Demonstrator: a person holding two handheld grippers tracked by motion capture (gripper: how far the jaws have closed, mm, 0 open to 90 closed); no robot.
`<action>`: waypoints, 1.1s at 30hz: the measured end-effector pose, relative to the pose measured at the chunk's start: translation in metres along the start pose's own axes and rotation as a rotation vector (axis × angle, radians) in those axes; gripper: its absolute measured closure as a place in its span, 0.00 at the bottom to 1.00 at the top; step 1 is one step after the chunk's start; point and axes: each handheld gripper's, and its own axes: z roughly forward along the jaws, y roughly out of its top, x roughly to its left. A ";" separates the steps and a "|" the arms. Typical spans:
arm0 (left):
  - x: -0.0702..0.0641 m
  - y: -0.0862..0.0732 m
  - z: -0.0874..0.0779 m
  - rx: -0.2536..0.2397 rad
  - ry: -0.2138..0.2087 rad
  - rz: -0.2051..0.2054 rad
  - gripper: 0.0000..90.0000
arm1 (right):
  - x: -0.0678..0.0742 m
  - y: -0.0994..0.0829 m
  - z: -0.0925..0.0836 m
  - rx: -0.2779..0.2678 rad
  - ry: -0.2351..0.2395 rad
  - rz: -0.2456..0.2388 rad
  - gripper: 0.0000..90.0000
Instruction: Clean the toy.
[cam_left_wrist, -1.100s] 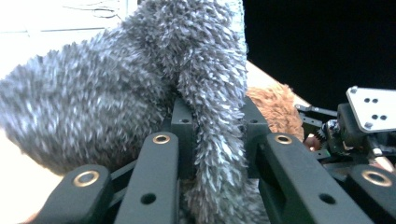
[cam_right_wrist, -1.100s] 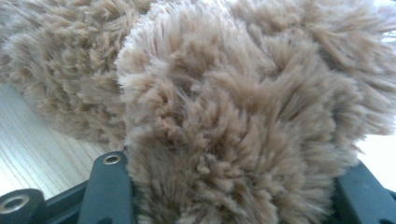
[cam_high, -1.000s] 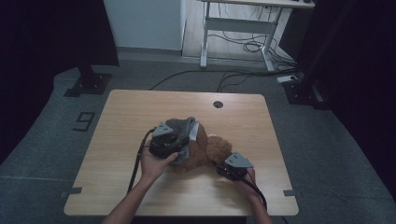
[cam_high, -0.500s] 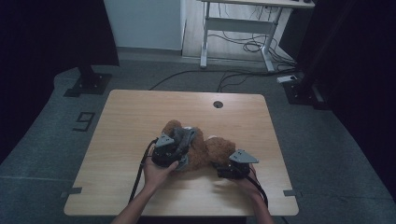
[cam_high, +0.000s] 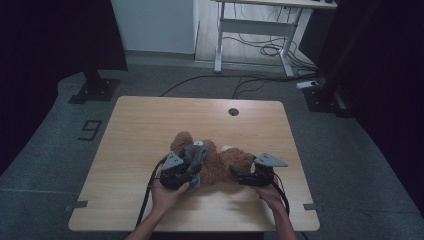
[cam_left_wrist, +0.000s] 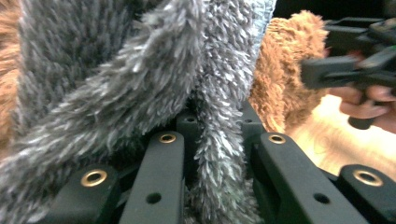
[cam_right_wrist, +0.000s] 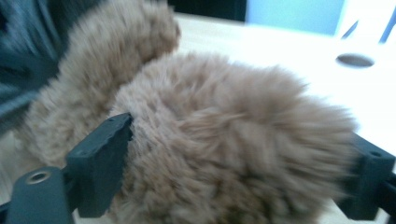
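Note:
A brown teddy bear lies on the wooden table, wearing a grey fuzzy garment. My left gripper sits at the bear's left side, shut on a fold of the grey fuzzy garment that runs between its jaws. My right gripper is at the bear's right end. Its jaws have just been opening and now stand wide on either side of a brown plush limb, the right gripper loosely around it. In the left gripper view the right gripper shows beyond the bear's fur.
A round cable hole sits near the table's far edge. Behind the table stand a white desk frame with cables on the floor and dark stand bases at left and right.
My left gripper has come down and toward the near edge with the grey garment in it, uncovering more of the bear. The right gripper's jaws have spread wide and it rose slightly.

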 end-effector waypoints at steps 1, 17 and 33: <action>-0.001 0.000 -0.001 0.002 0.000 0.004 0.86 | 0.001 -0.001 0.003 0.022 0.000 -0.007 0.16; -0.069 0.078 0.017 -0.007 -0.049 0.157 0.84 | 0.005 -0.008 0.000 0.046 -0.045 -0.064 0.46; -0.056 0.060 0.069 0.117 0.013 0.137 0.84 | 0.004 -0.014 -0.002 0.029 -0.039 -0.084 0.49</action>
